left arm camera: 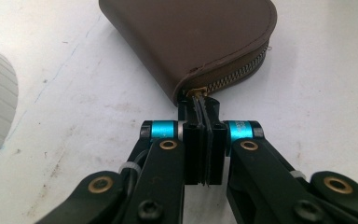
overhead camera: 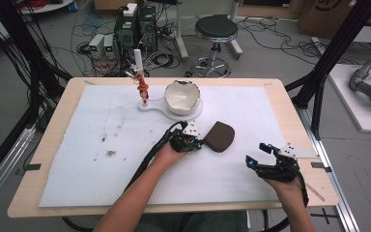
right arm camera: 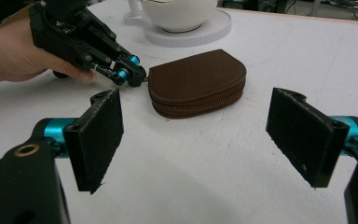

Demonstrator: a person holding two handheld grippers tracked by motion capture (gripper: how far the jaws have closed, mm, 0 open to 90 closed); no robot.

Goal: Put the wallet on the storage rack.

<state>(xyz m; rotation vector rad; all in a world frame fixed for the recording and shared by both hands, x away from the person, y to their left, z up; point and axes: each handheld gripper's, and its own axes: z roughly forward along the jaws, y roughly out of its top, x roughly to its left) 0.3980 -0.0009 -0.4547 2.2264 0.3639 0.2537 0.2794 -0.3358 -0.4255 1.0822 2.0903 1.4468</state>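
A brown zip pouch [overhead camera: 220, 136] is shown lying flat on the white mat [overhead camera: 101, 159] that covers the desk [overhead camera: 53, 116], just in front of a white bowl [overhead camera: 182, 96] on its round stand. The left gripper [left arm camera: 204, 103] is set at the pouch's corner, and its jaws are closed tight on the small zip pull [left arm camera: 198, 92], seen in the left gripper view where the metal teeth begin. The right gripper [right arm camera: 196, 140] is held apart from the pouch on its near side, with its jaws spread wide and nothing between them.

The step in hand is judged to be the opening of the zip. For a clean run, the pouch body would best be pinned or clamped by the right gripper first, so that it is not dragged across the mat. The pull should then be drawn along the curve of the teeth, low and in line with them, not lifted, since so small a tab could slip from the pads.
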